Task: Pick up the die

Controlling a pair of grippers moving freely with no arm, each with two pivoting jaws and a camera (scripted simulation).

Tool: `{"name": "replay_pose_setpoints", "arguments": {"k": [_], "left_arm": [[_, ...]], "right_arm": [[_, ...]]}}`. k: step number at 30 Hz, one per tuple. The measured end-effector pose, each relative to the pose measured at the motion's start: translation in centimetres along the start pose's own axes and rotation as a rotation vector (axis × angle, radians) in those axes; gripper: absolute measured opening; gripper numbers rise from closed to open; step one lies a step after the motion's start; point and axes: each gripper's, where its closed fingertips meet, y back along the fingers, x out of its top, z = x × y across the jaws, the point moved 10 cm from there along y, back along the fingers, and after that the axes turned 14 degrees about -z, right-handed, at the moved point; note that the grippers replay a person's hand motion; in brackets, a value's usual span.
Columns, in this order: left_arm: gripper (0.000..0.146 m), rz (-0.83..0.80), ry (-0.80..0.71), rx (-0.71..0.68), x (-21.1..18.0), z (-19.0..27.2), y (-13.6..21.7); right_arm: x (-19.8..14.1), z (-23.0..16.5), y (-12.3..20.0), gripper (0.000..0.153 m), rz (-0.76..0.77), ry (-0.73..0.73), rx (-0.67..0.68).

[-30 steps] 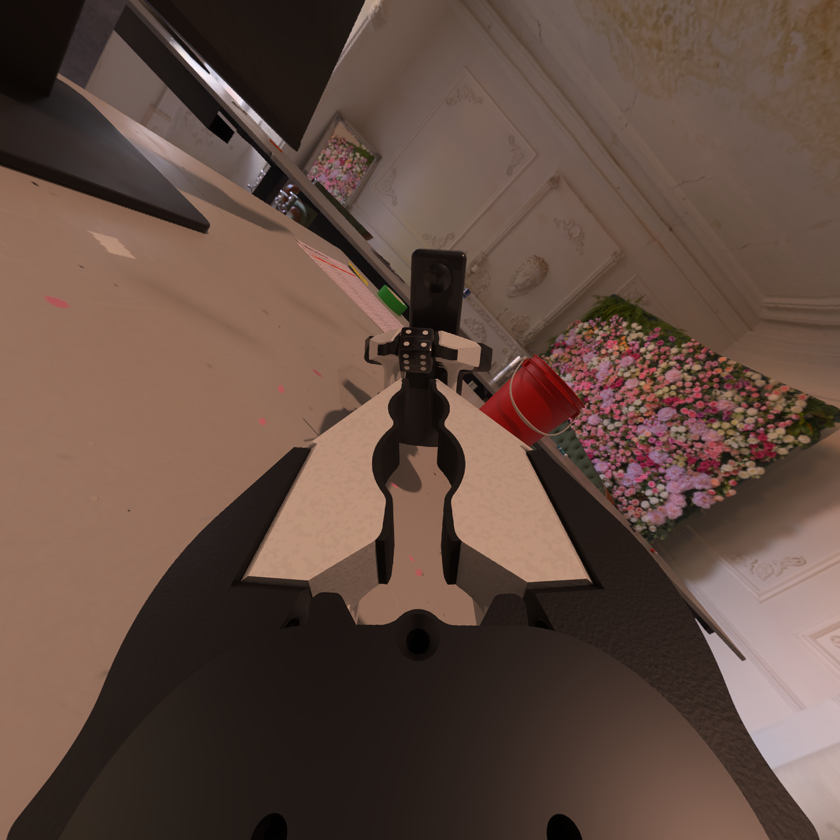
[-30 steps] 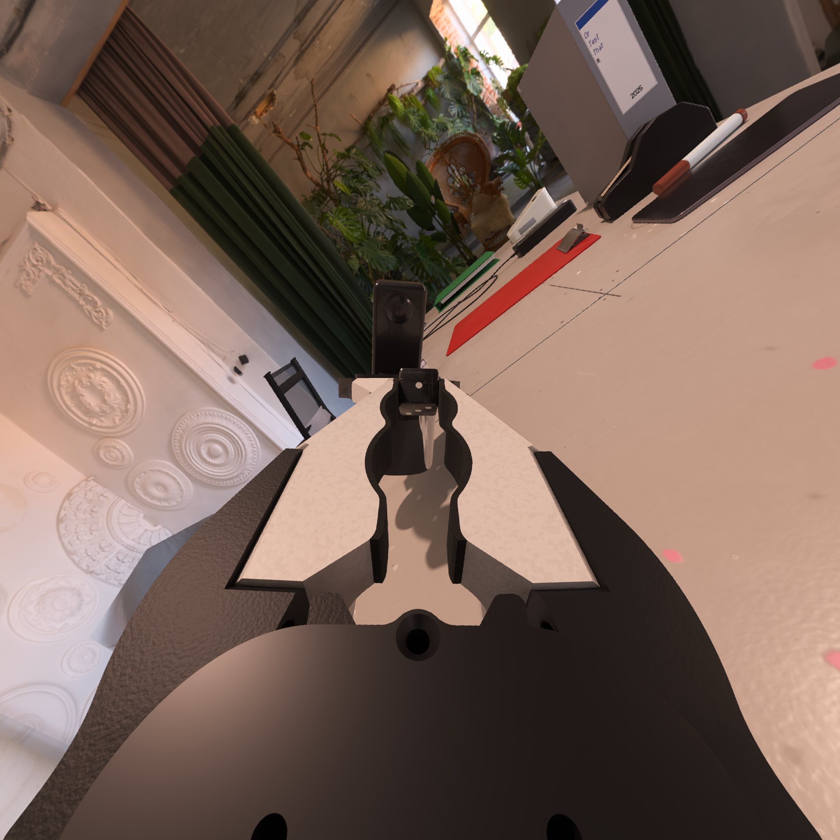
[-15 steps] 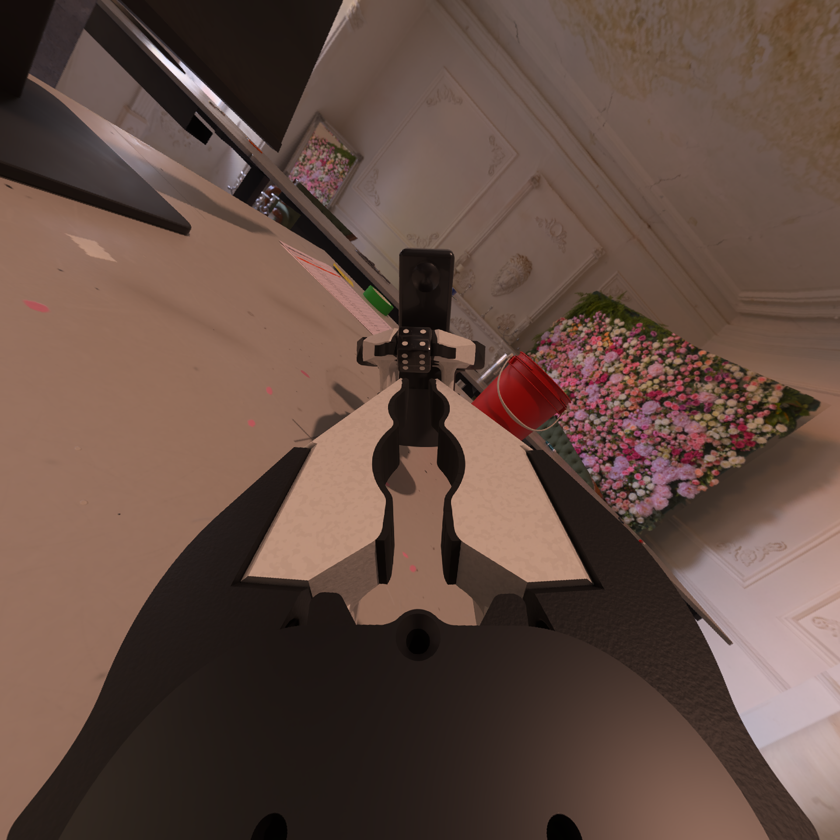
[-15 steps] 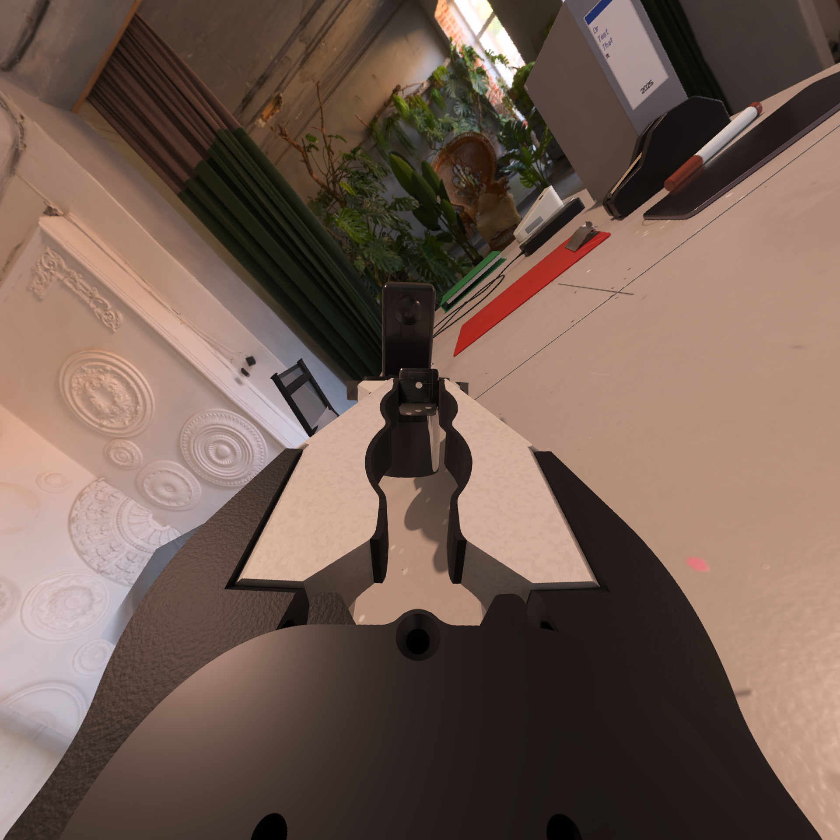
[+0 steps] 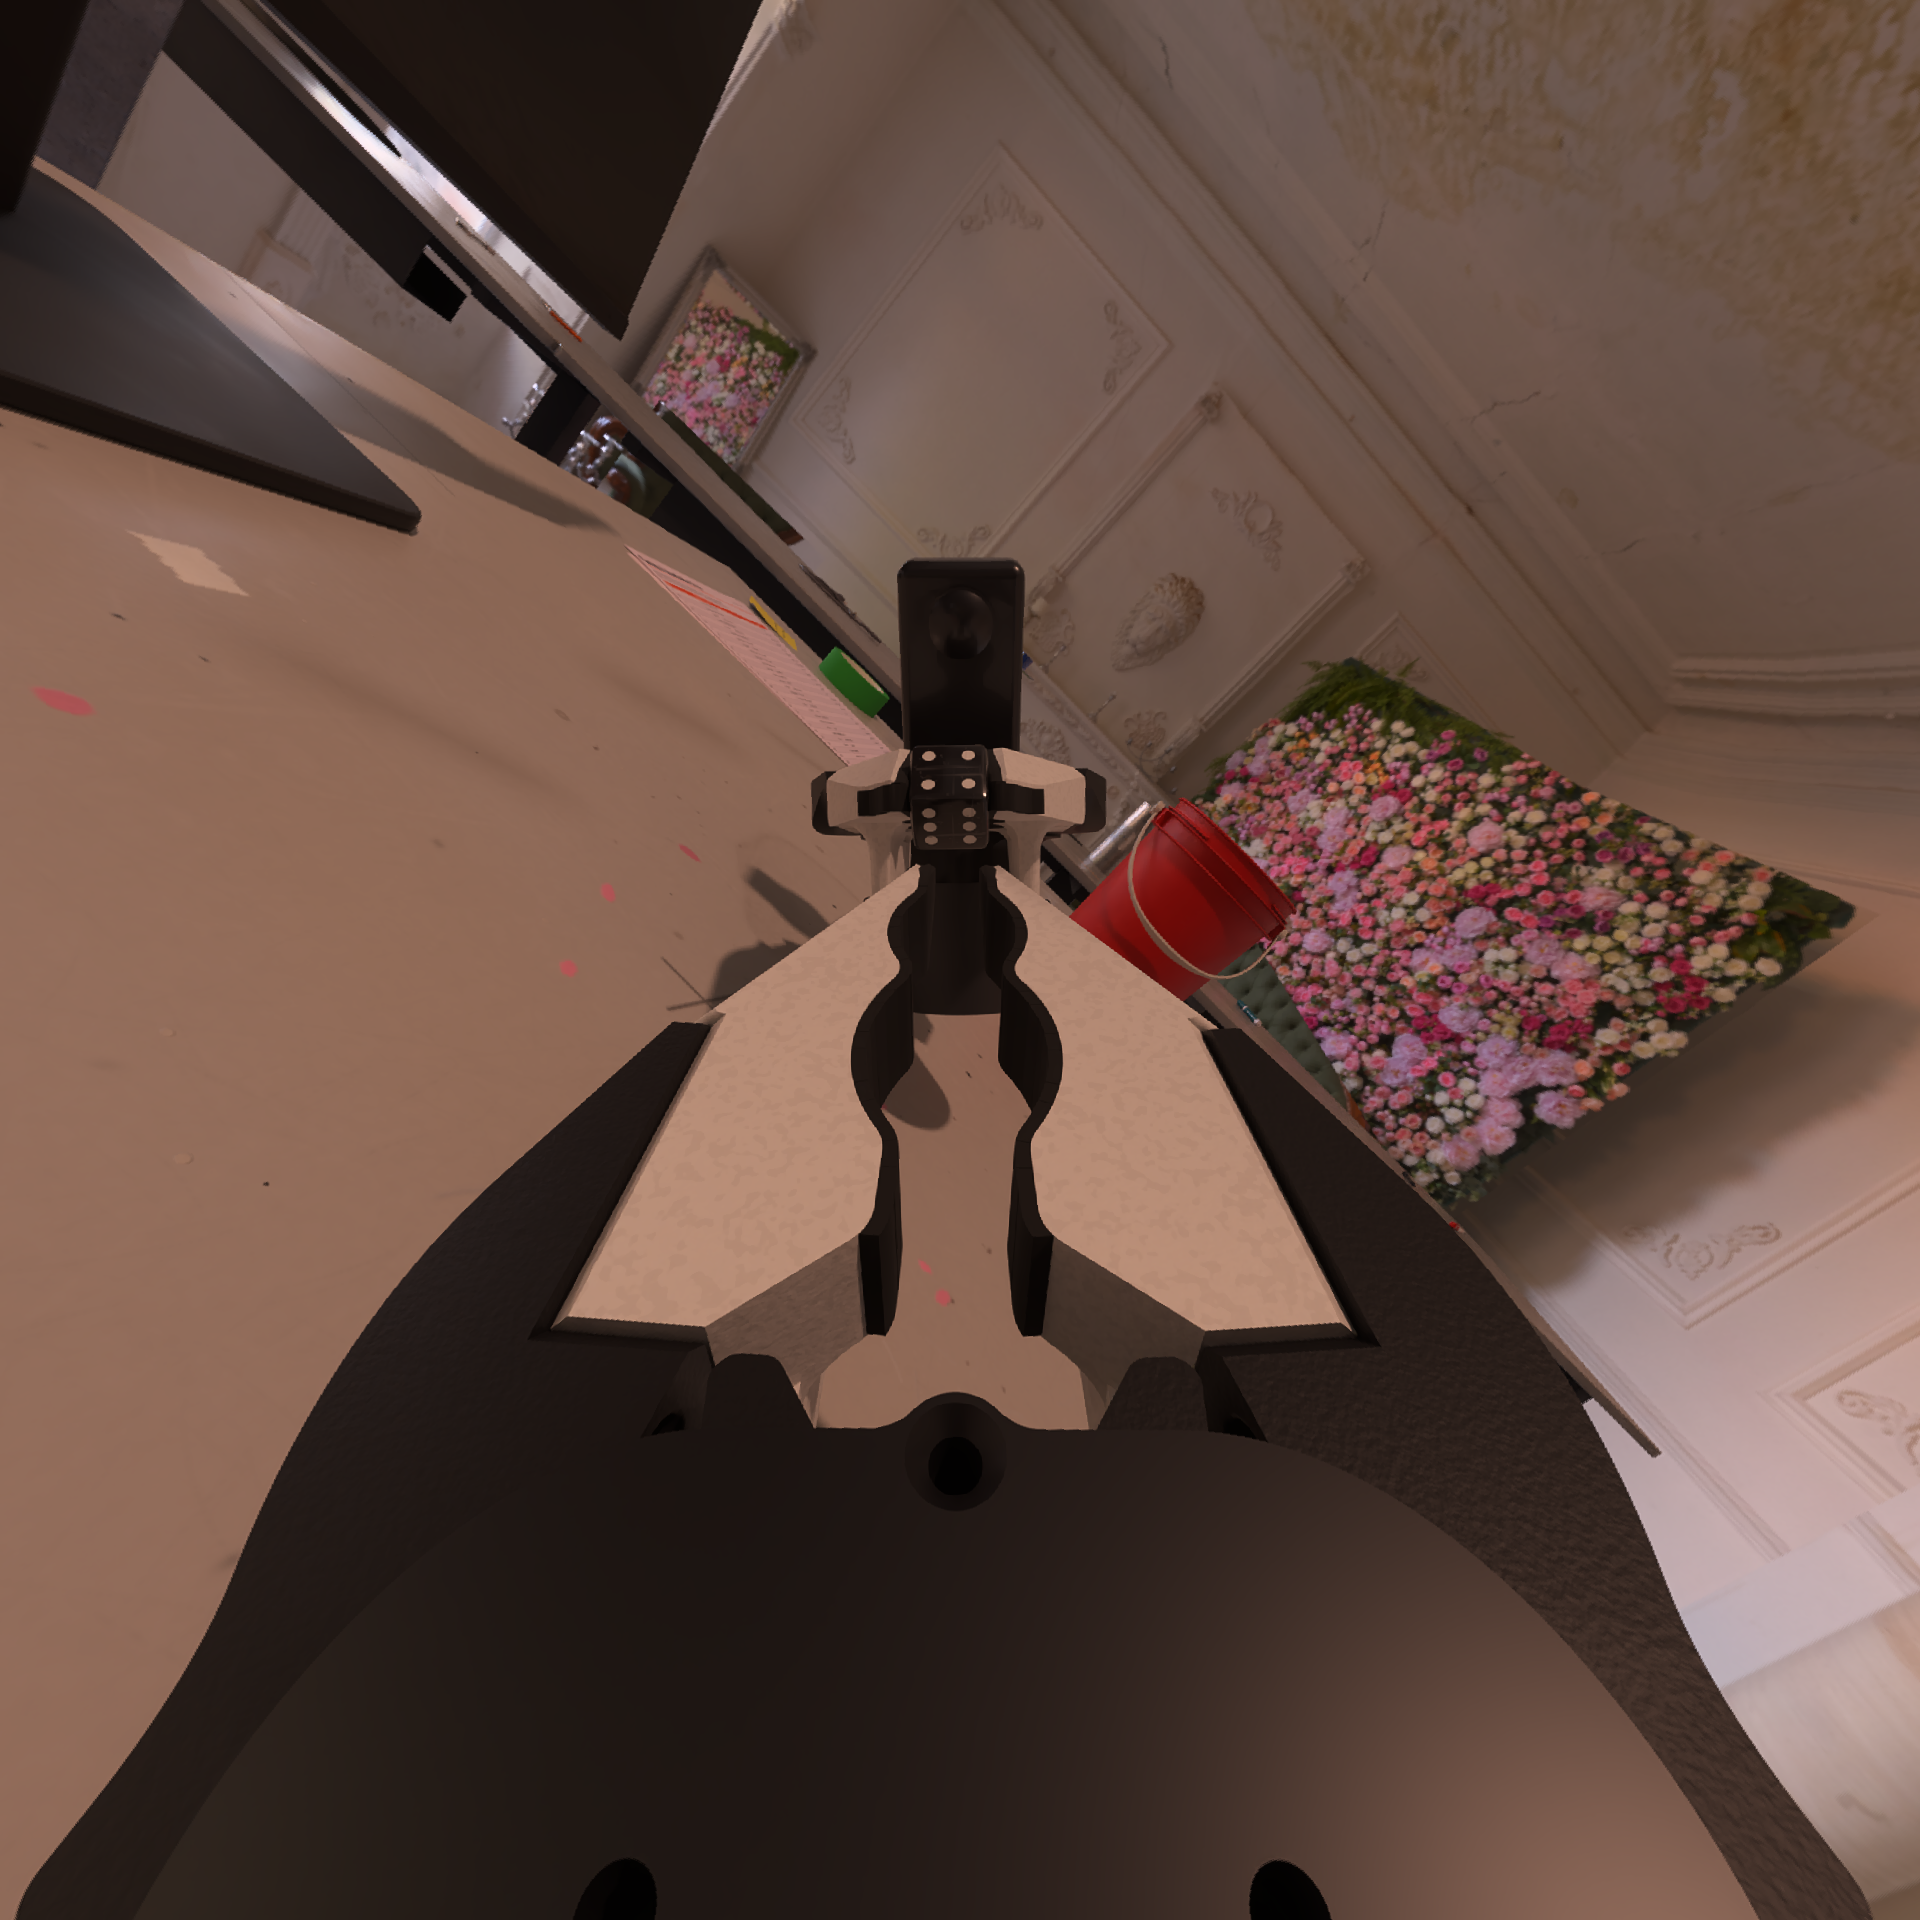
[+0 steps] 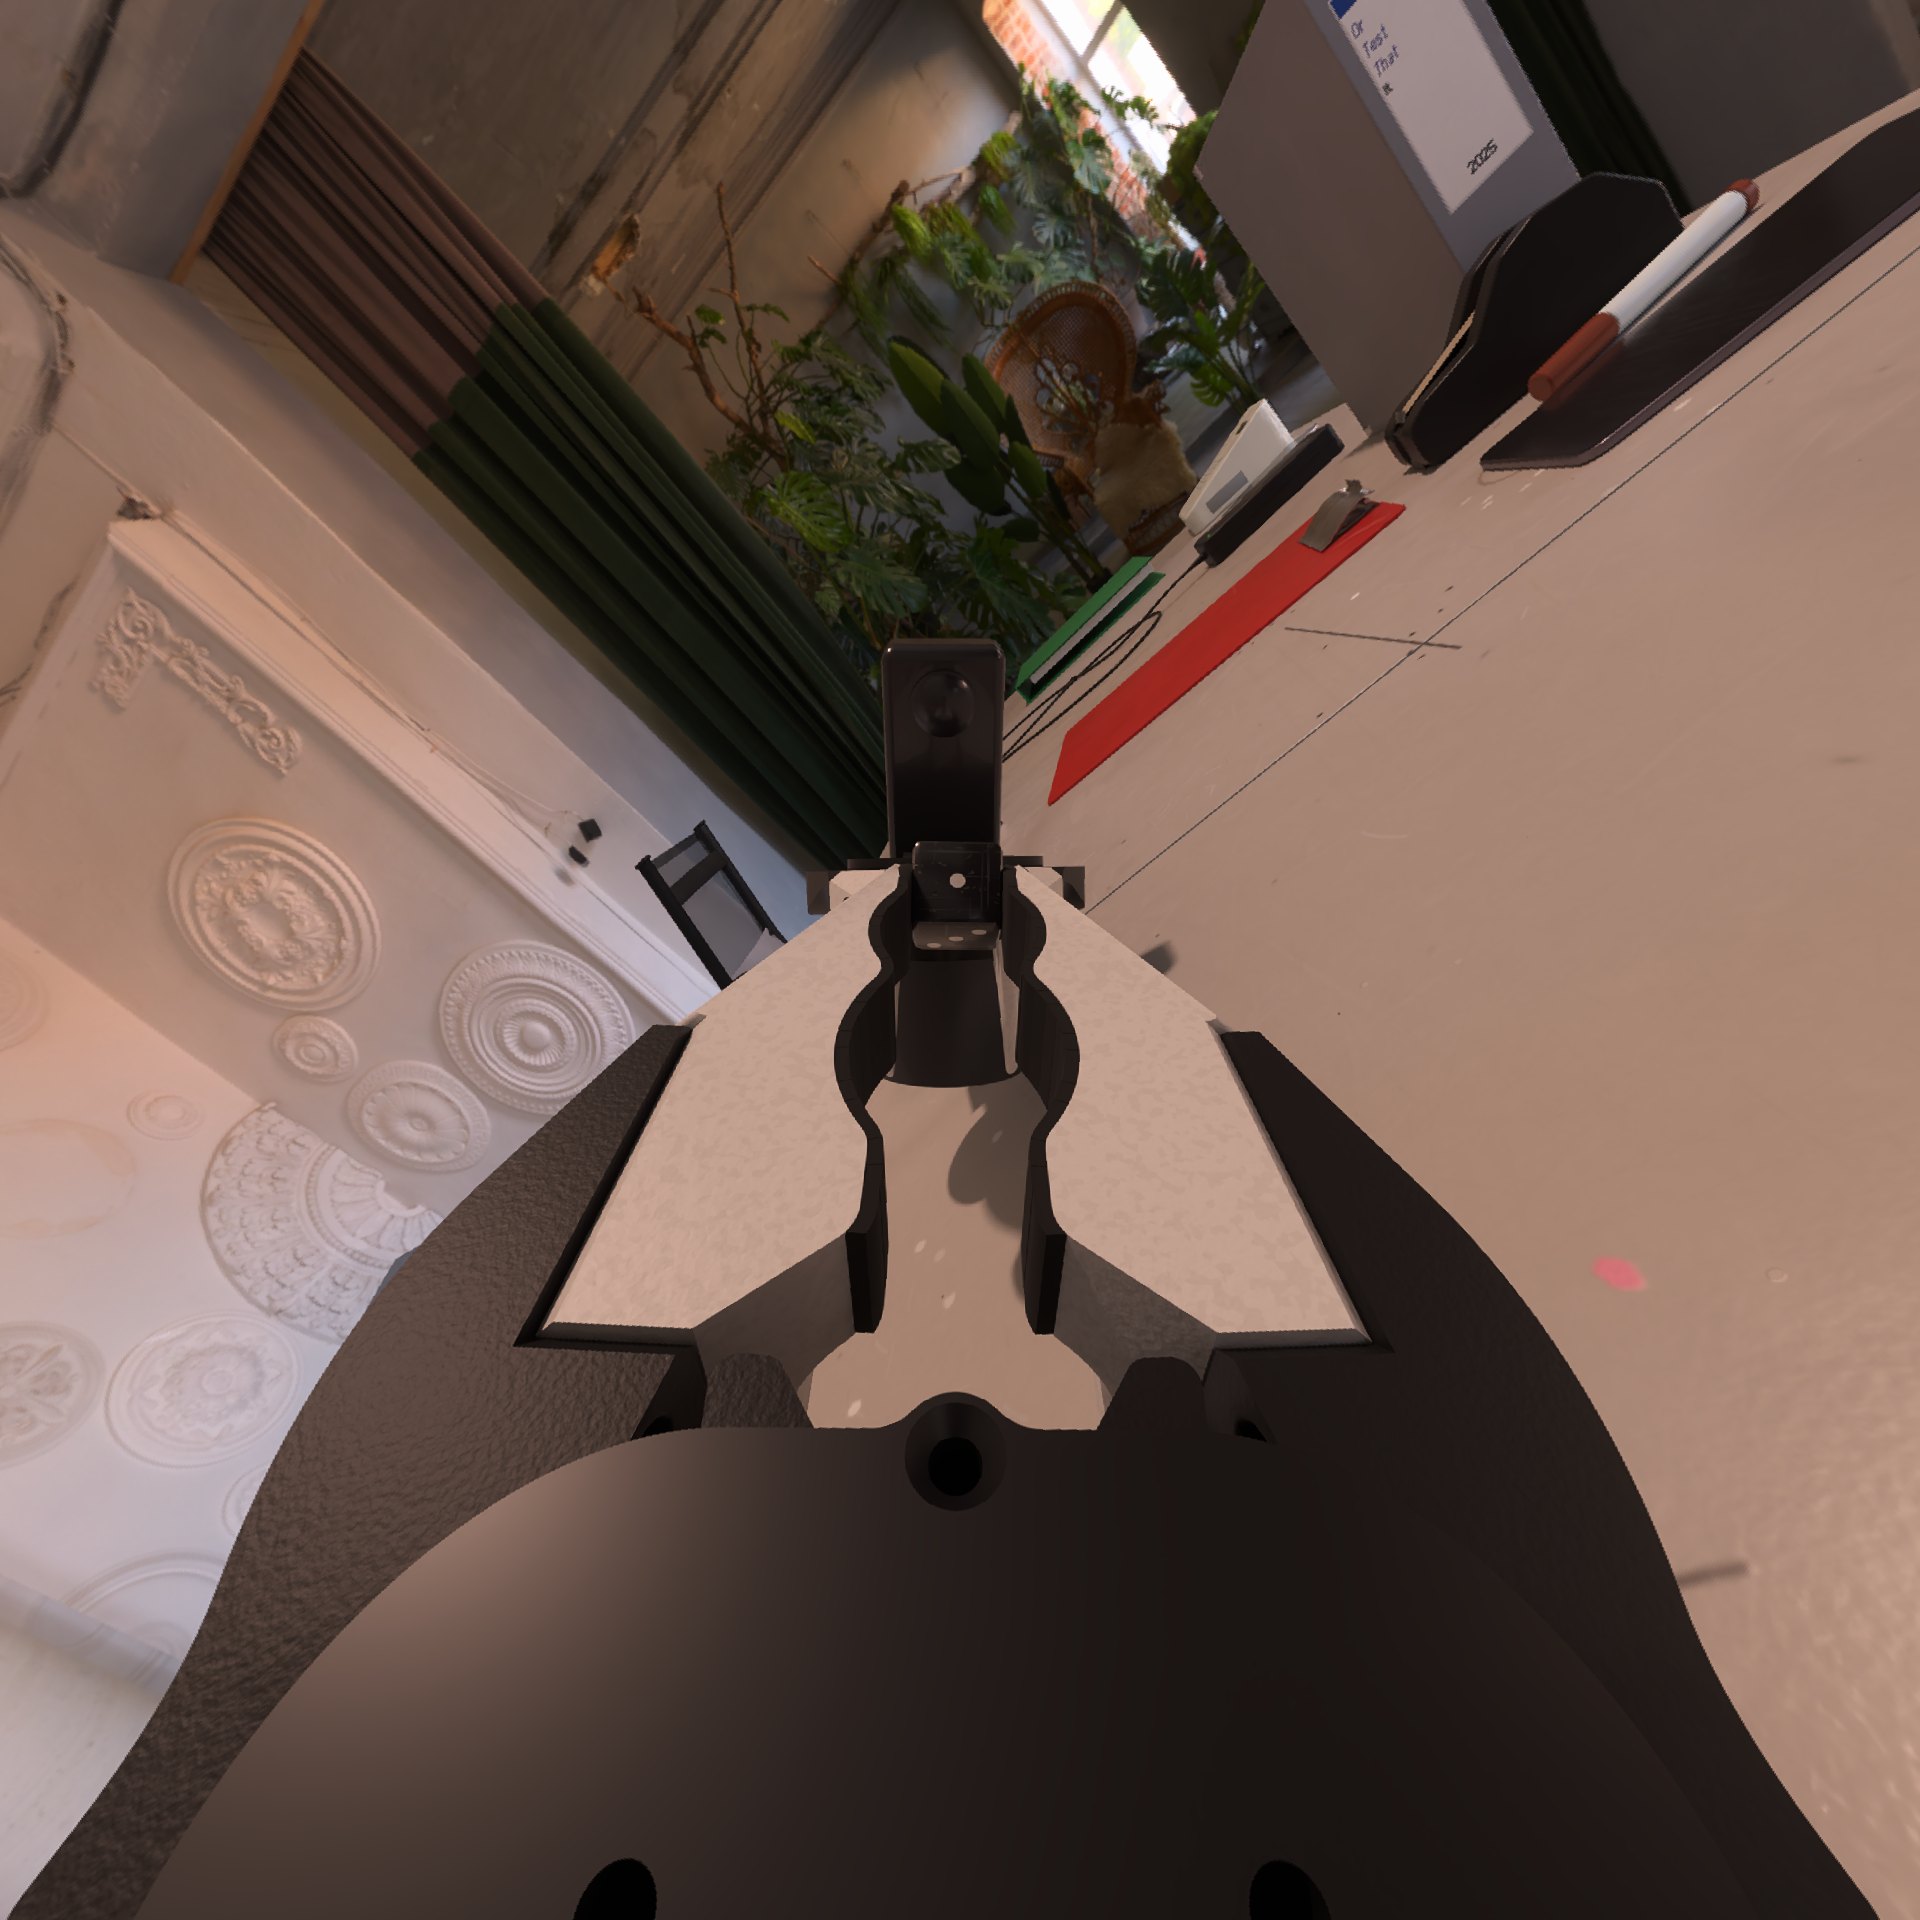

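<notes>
Looking across a pale beige counter [image 5: 312,935] speckled with pink spots, tilting against cream panelled walls with moulded plaster ornament [image 5: 1091,416]. Leaning at the far right, a large panel of pink and white flowers [image 5: 1507,935]; standing before it, a red plastic bucket with a wire handle [image 5: 1174,914]. Showing dark green pleated curtains [image 6: 644,540], leafy potted plants [image 6: 883,468], a brown wicker peacock chair [image 6: 1070,364] and white plaster ceiling rosettes [image 6: 270,914].
</notes>
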Motion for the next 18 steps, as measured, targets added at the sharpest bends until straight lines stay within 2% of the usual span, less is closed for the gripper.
{"name": "replay_pose_setpoints", "arguments": {"k": [18], "left_arm": [[0.008, 0.015, 0.012, -0.036, -0.01, 0.01, -0.01]], "right_arm": [[0.07, -0.20, -0.12, 0.016, 0.017, -0.009, 0.010]]}}
